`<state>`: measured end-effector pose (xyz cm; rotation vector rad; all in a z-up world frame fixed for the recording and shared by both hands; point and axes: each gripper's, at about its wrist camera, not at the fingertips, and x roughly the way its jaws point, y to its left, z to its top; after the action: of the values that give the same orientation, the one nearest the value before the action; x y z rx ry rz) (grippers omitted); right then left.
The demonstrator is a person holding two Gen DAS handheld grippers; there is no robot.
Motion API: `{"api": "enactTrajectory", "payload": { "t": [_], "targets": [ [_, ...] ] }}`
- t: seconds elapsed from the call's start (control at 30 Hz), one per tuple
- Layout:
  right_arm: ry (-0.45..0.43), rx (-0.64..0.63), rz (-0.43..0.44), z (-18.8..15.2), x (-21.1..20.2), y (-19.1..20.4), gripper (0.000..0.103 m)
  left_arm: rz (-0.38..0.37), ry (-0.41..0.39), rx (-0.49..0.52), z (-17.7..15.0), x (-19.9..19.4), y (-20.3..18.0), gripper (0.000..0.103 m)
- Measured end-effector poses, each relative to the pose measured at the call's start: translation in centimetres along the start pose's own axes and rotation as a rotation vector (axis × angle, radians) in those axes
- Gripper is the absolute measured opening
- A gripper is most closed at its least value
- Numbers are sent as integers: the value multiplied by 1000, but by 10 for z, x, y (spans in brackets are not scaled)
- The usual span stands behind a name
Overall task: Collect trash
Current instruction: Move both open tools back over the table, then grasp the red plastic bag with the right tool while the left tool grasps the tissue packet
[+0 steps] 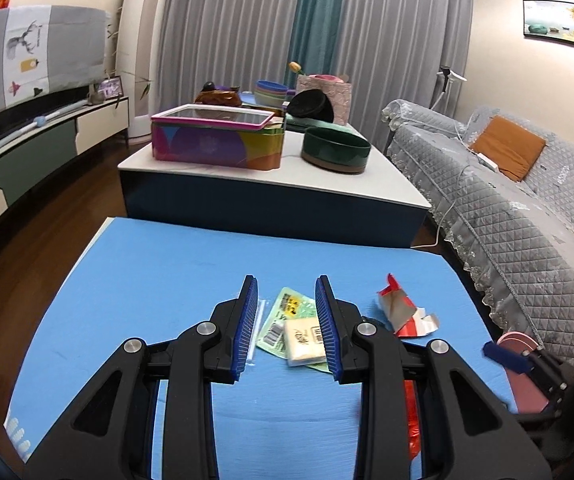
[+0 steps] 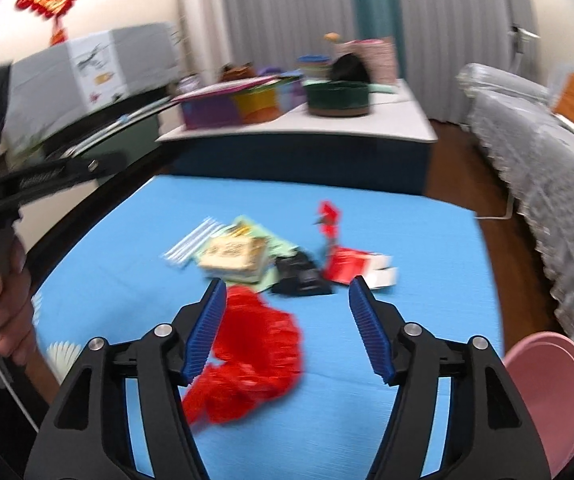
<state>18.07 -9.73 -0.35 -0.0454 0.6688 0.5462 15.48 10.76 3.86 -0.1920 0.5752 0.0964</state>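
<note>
Blue ribbed pads of the left hand-held gripper point(image 1: 287, 322) fill the lower middle of the left wrist view, spread apart and clamped on nothing; between them on the blue surface point(image 1: 167, 264) lies a small white packet point(image 1: 304, 342), resting on a pale green wrapper point(image 1: 287, 314) that reaches toward the centre of the frame; a clear plastic straw sleeve point(image 1: 261, 328) lies just beside the left pad, on its inner side. To the right of the right pad sits a torn red and white carton piece point(image 1: 403, 312), apart from the pads; a pink bin point(image 1: 521, 376) shows at the lower right edge beside the blurred tip of the other tool.

In the right wrist view the right hand-held gripper point(image 2: 285, 332) is also spread wide and holds nothing; a crumpled red wrapper point(image 2: 255, 356) lies between its pads, close against the left one, though blur hides whether they touch; higher in the frame, beyond the tips, lie a black wrapper point(image 2: 301, 276), the carton piece point(image 2: 347, 266), the white packet point(image 2: 233, 258) and the straw sleeve point(image 2: 193, 242); the pink bin point(image 2: 547, 384) stands at the lower right; a hand point(image 2: 3, 312) gripping the other tool's handle fills the left edge.
</note>
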Motion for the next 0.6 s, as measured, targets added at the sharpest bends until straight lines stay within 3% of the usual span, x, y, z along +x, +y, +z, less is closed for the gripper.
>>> {"api": "enactTrajectory", "payload": {
  "t": [0.23, 0.3, 0.4, 0.6],
  "targets": [
    [87, -54, 13, -9, 32, 16, 64, 9, 24, -30, -4, 10, 13, 30],
    [99, -58, 22, -11, 36, 16, 60, 11, 30, -28, -5, 14, 11, 30],
    [110, -66, 36, -13, 41, 16, 37, 13, 43, -23, -7, 21, 8, 30],
    [89, -72, 17, -13, 39, 7, 20, 17, 87, -10, -16, 41, -4, 34]
  ]
}}
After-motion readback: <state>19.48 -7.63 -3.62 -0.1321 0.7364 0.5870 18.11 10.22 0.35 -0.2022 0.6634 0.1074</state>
